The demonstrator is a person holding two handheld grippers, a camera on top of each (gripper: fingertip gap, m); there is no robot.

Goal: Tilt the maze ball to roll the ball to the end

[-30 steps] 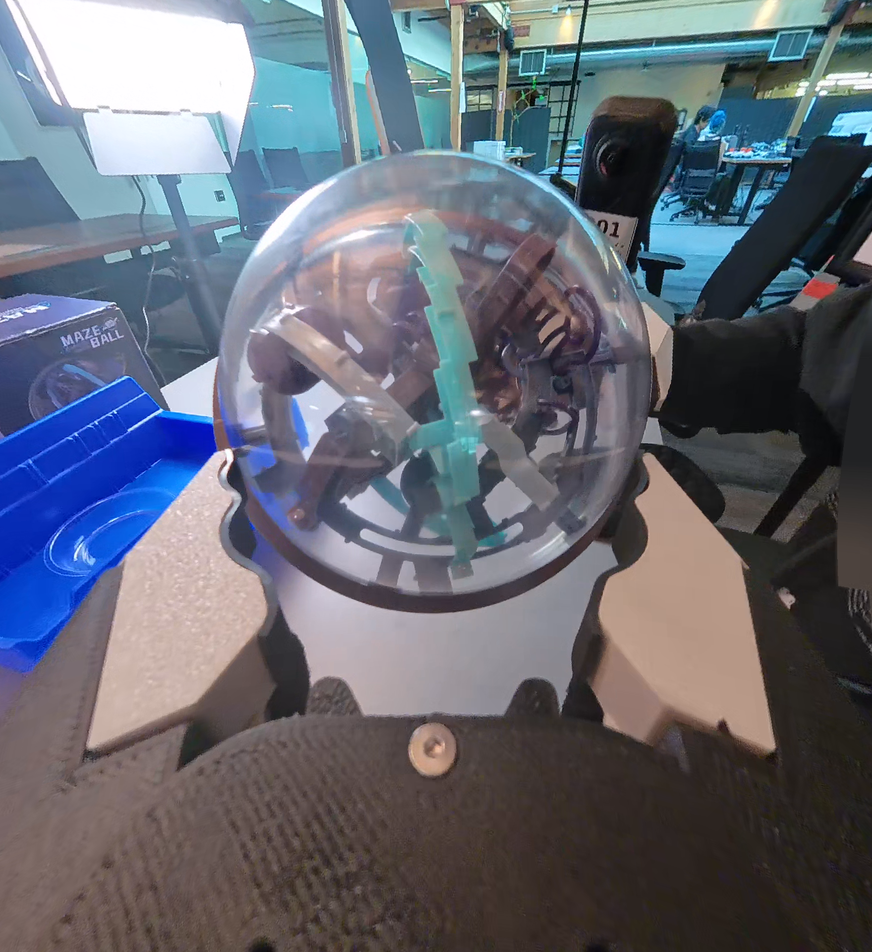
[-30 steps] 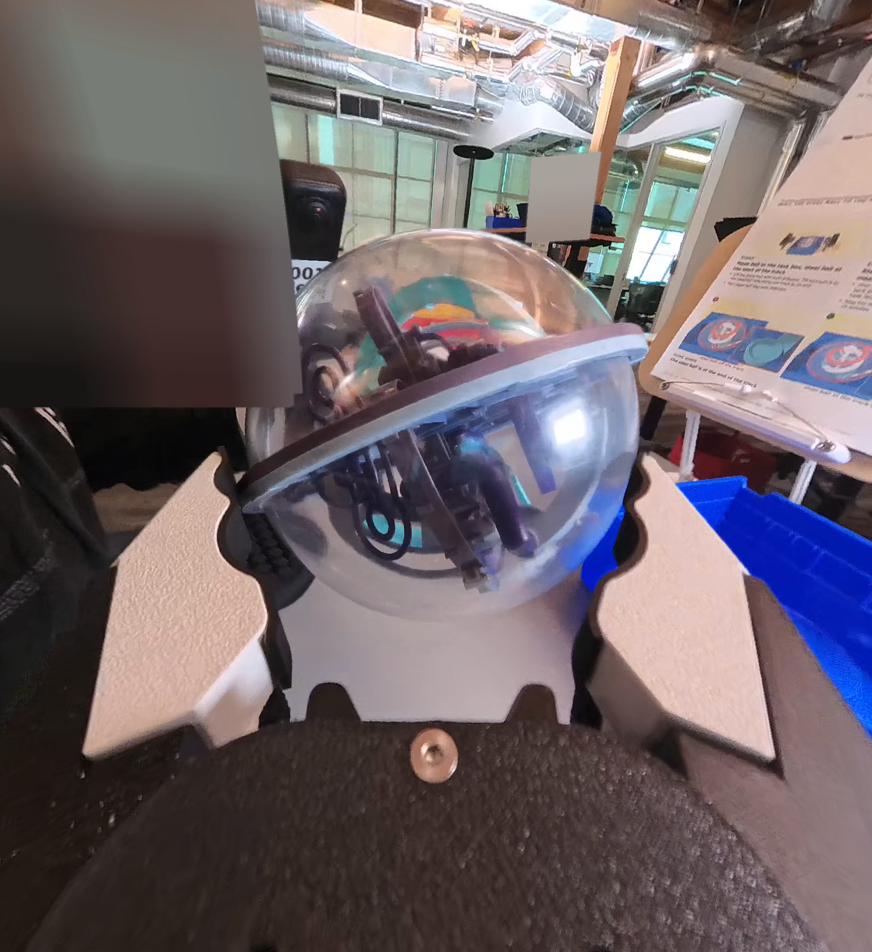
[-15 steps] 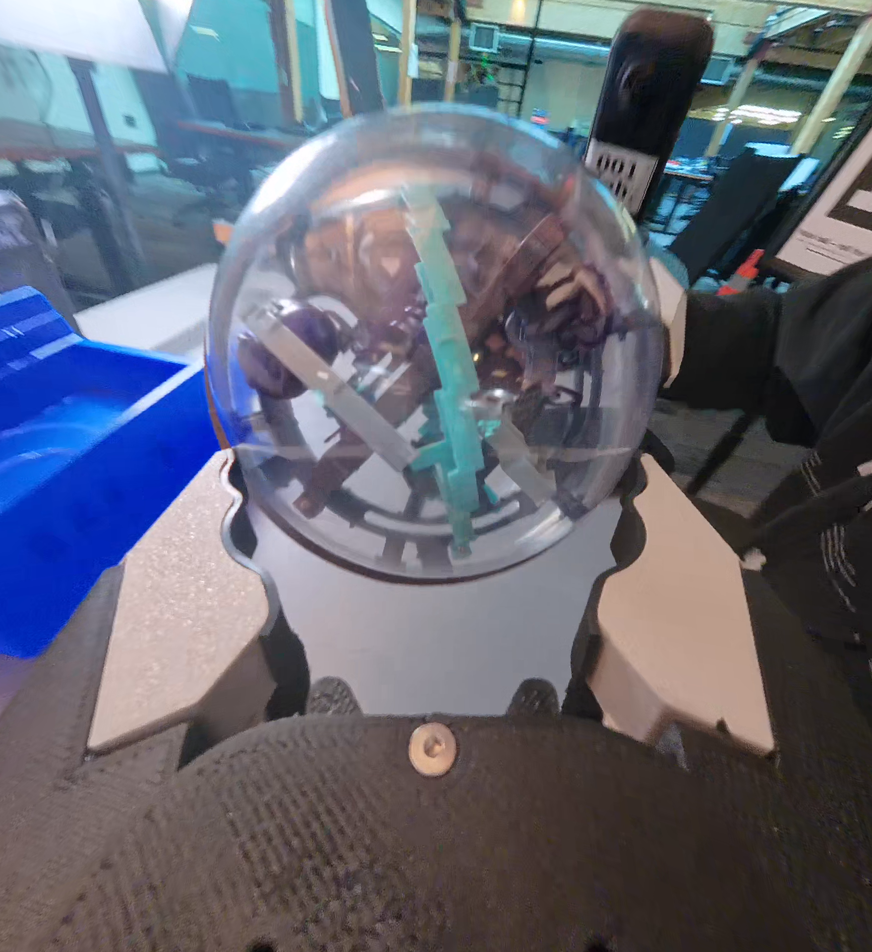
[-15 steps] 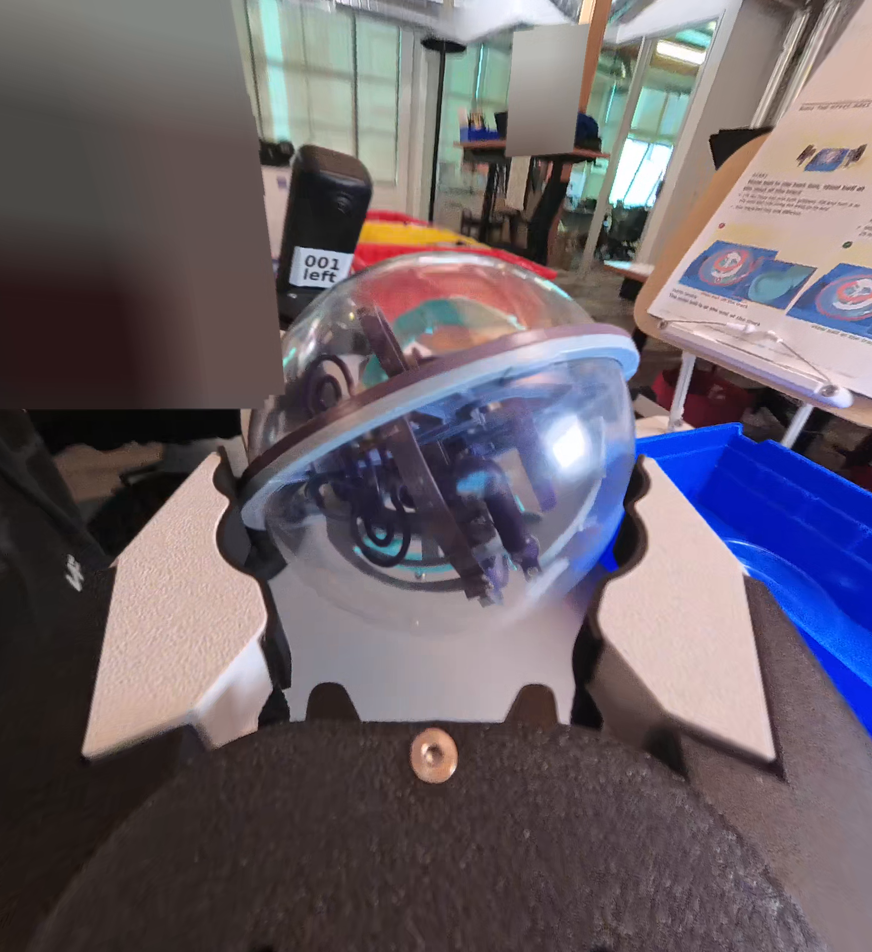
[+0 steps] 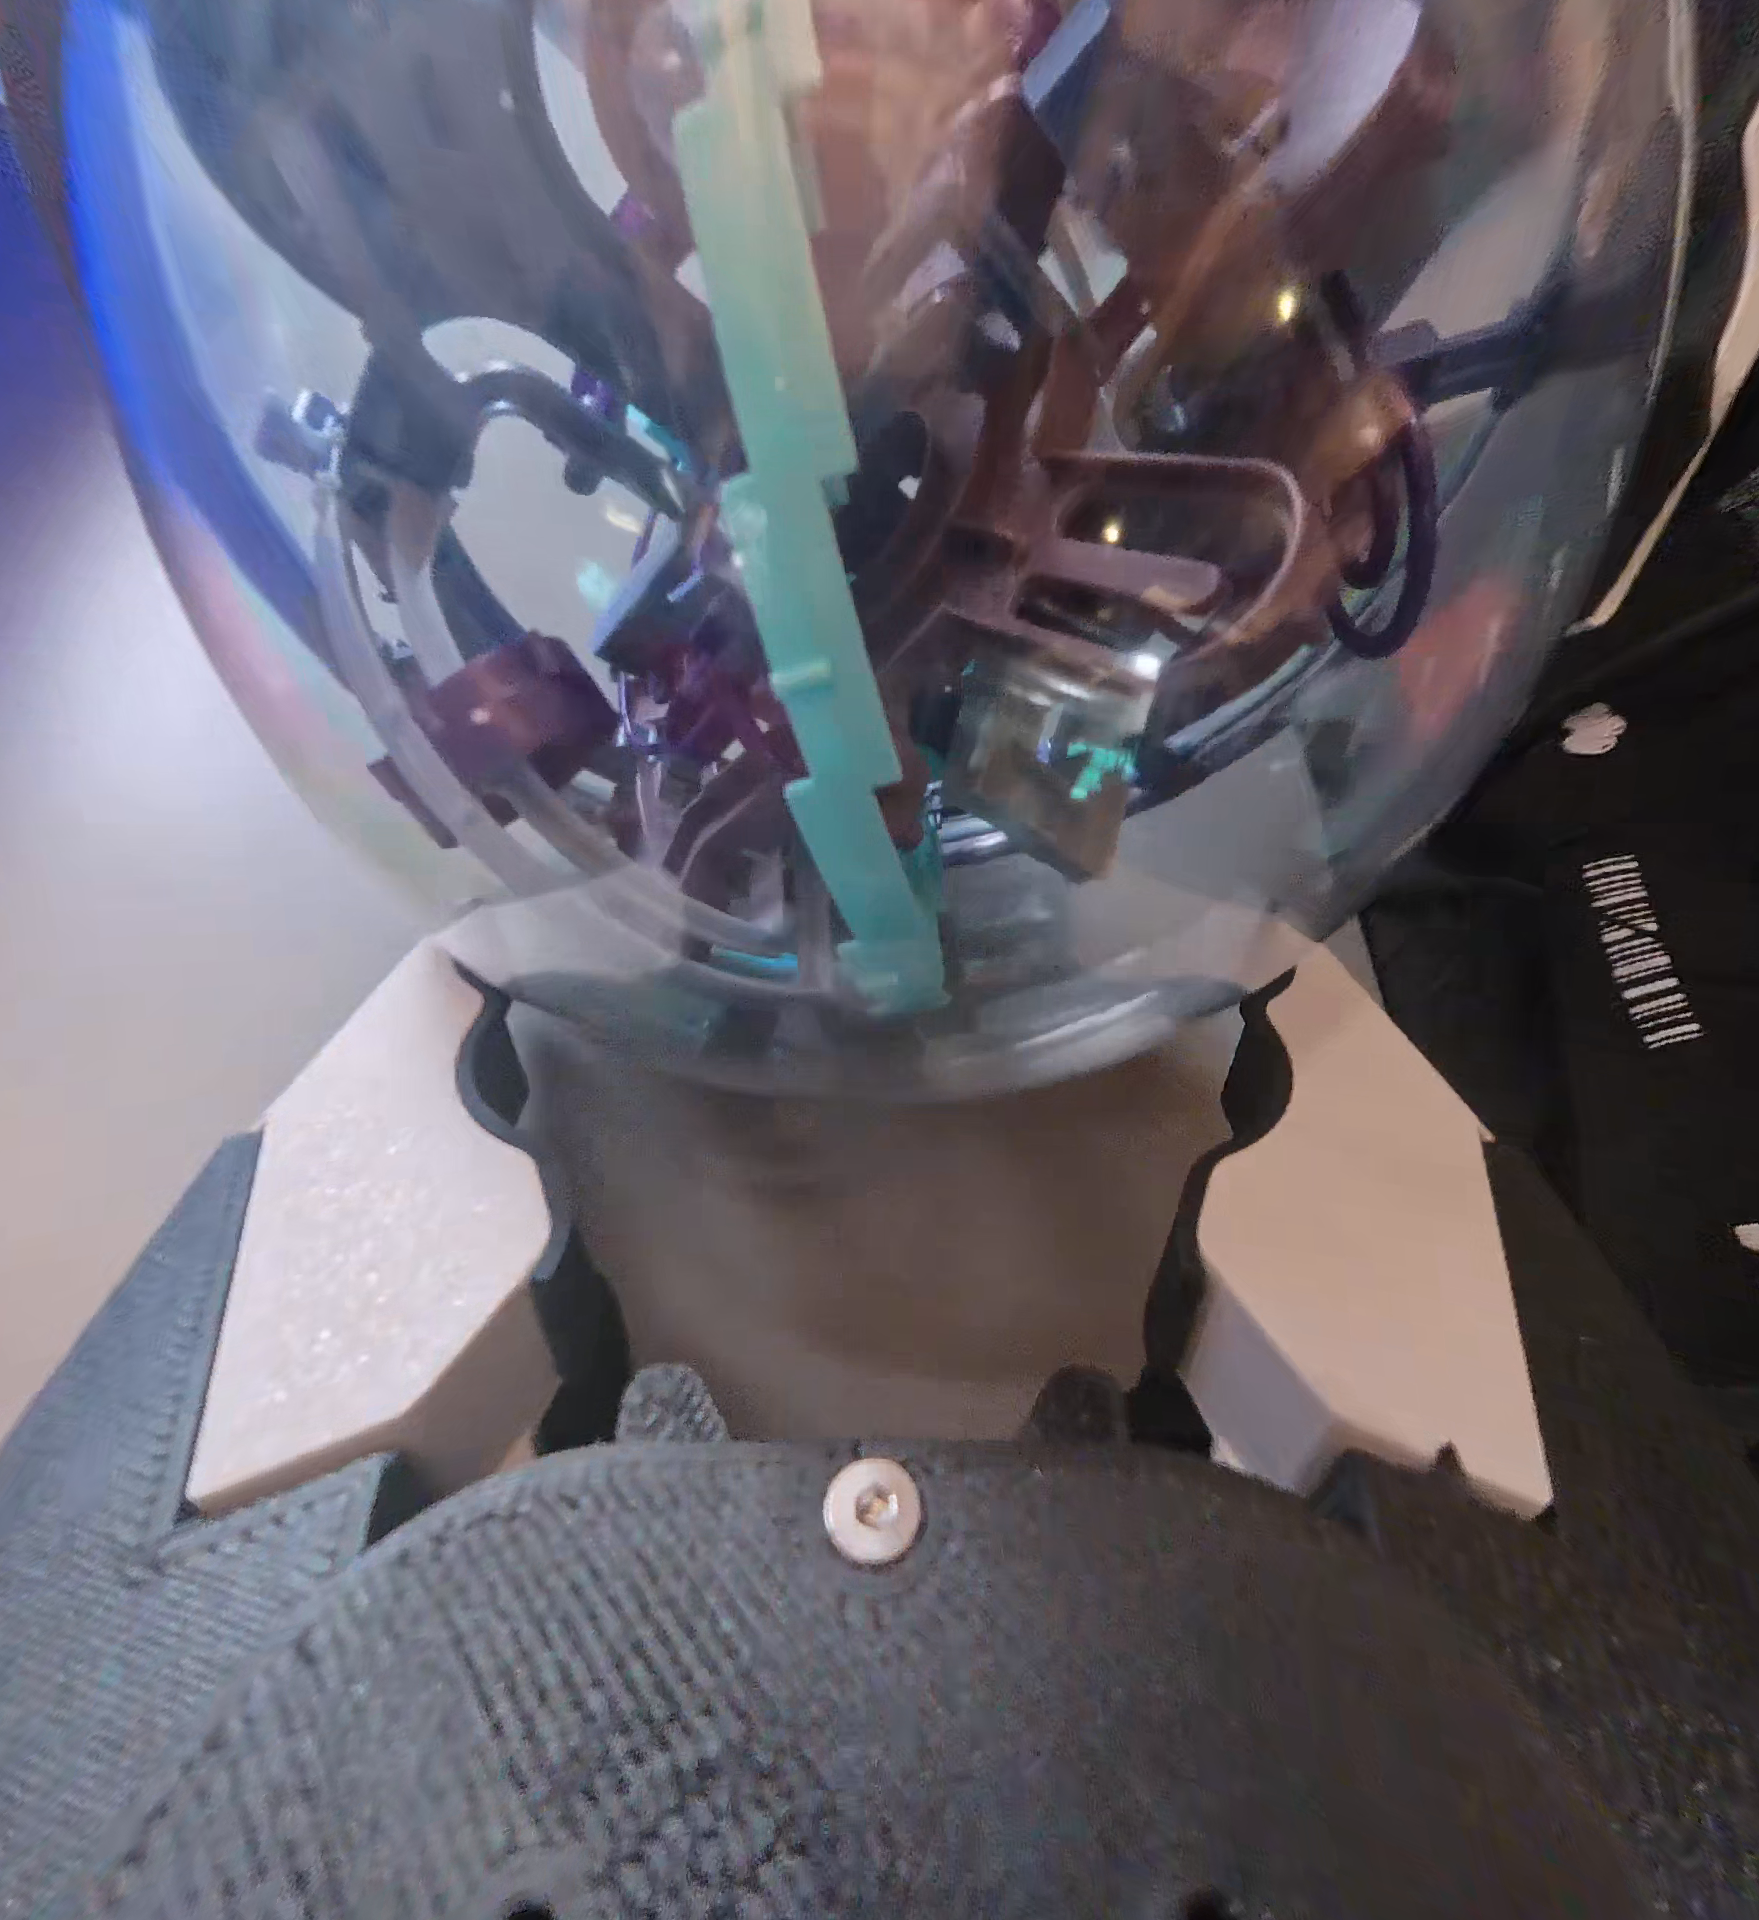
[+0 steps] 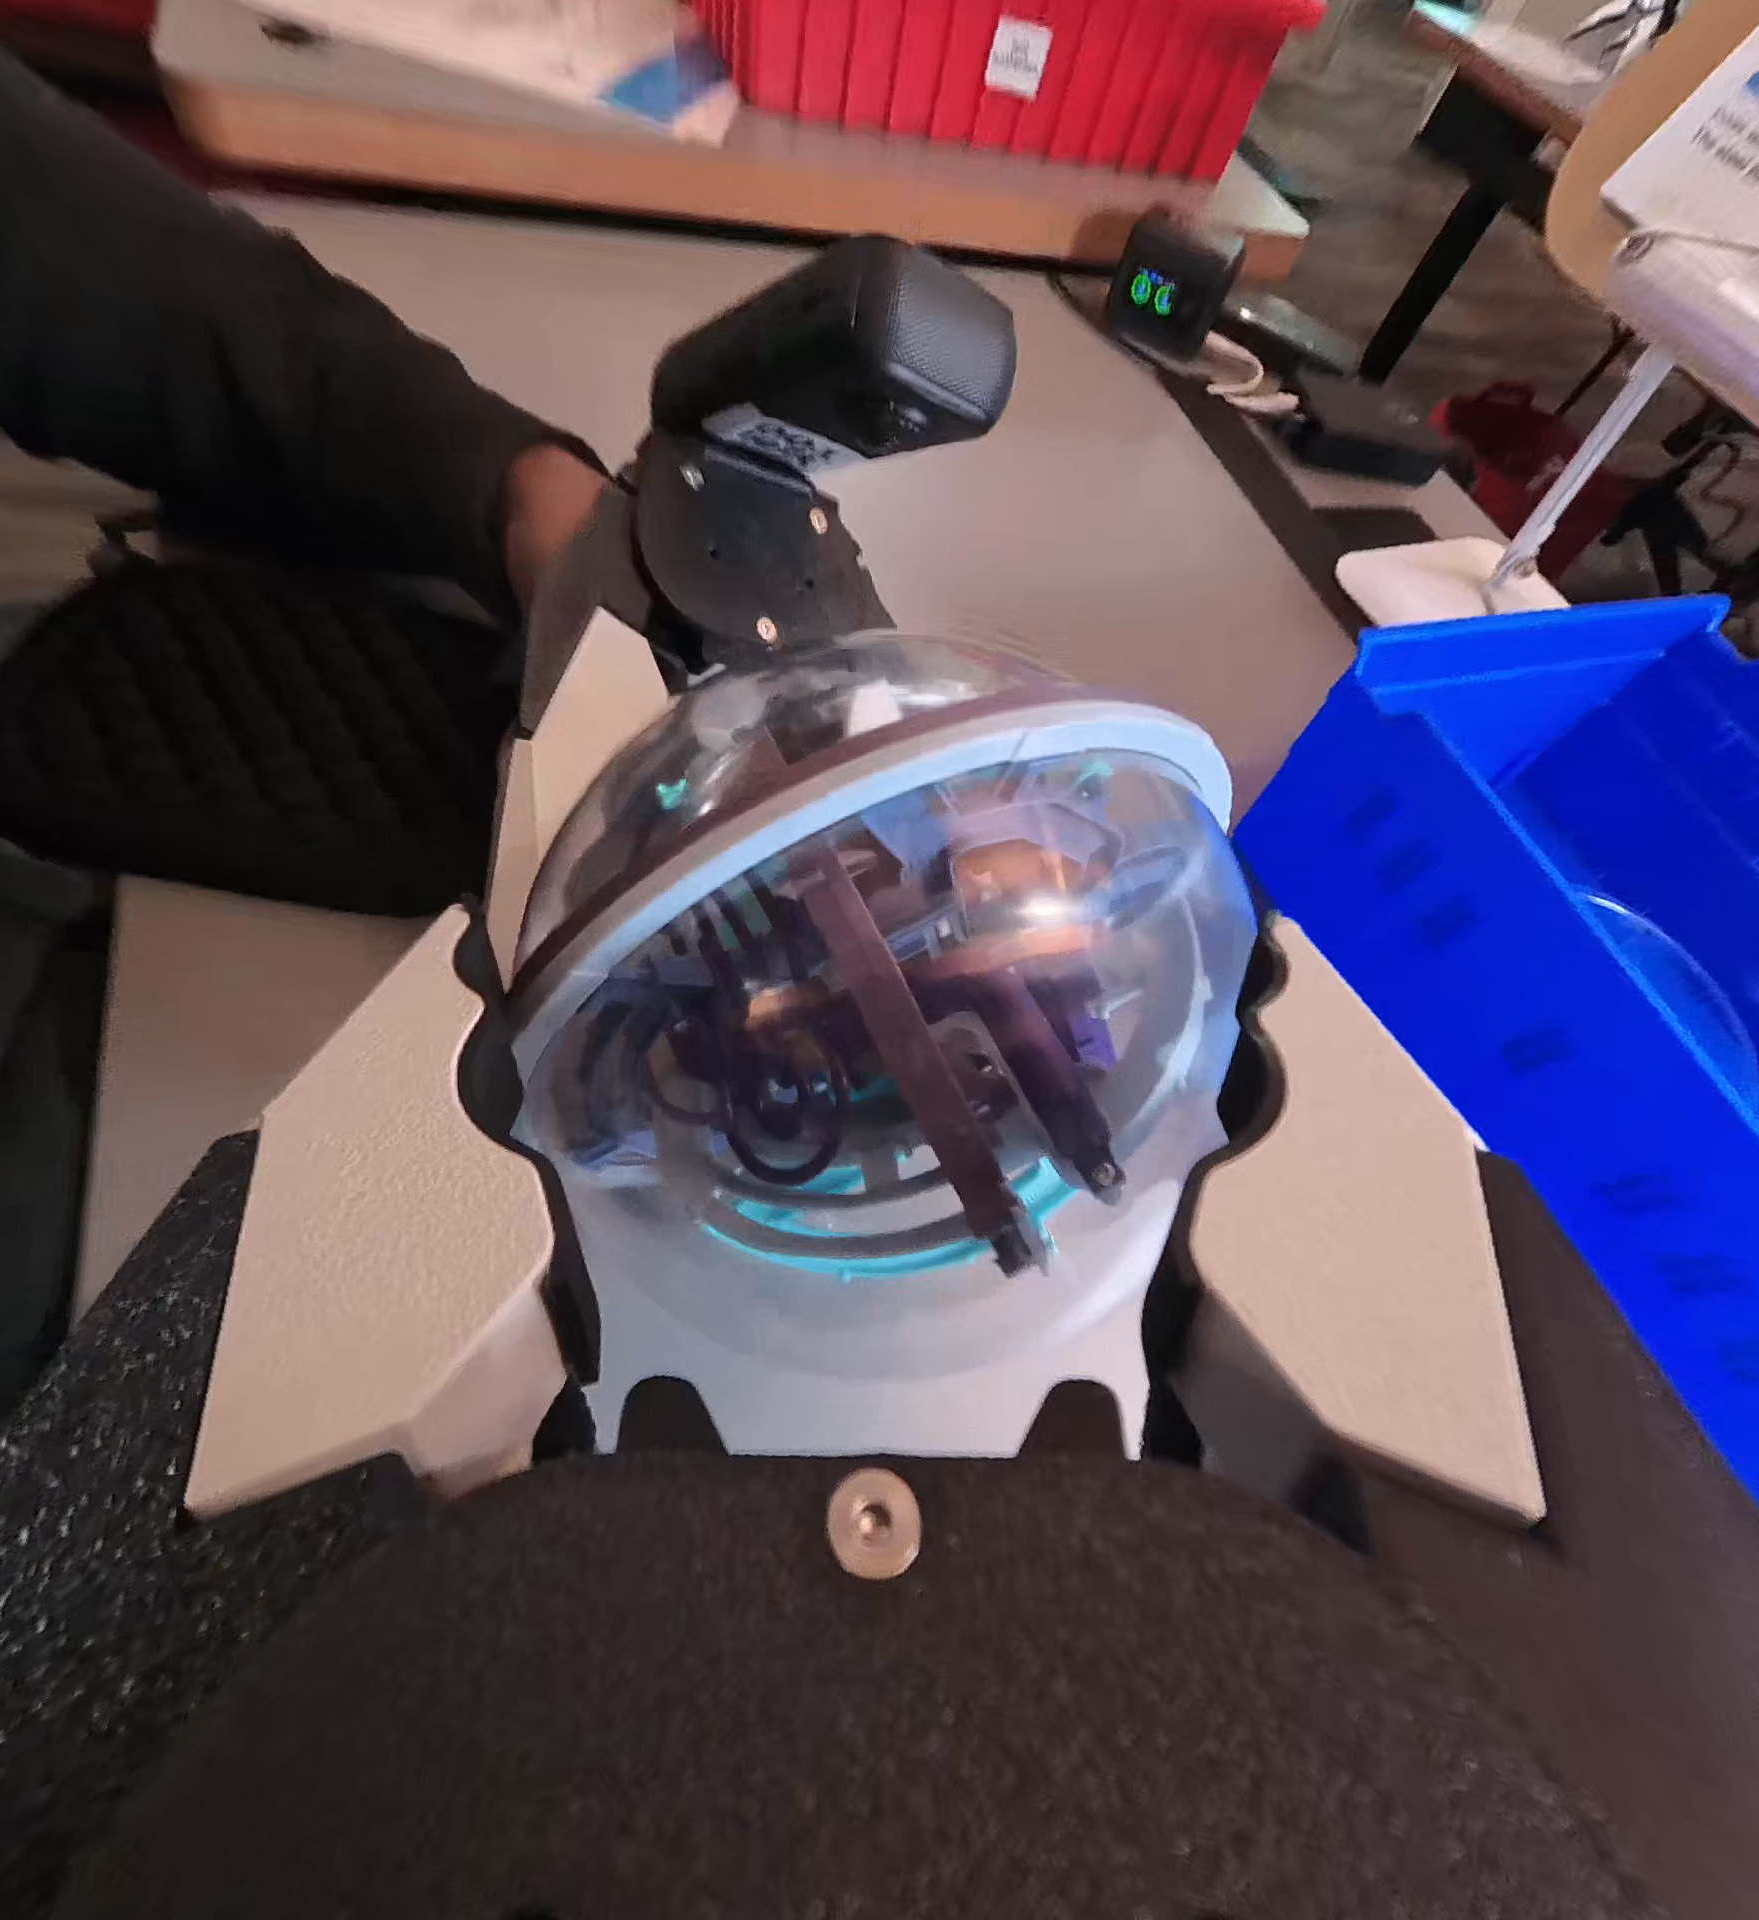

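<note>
**Maze ball held between two grippers above the table**

The maze ball [image 6: 880,997] is a clear sphere with brown, purple and teal tracks inside and a pale band round its middle, tilted down to the left in the right wrist view. The right gripper [image 6: 870,997] is clenched on it from the near side, its grey fingers [image 6: 376,1174] pressed against both flanks. The left gripper [image 5: 870,997] grasps the sphere too; in its own view the fingers [image 5: 387,1236] meet the lower curve of the ball [image 5: 854,468], which fills the upper frame, with a teal strip running down its centre. From the right view, that left gripper [image 6: 750,540] shows on the far side, touching the ball, held by a dark-sleeved arm [image 6: 179,343]. A blue bin [image 6: 1581,935] stands just to the right of the ball on the pale table [image 6: 1062,436]. The small ball inside cannot be made out.
</note>
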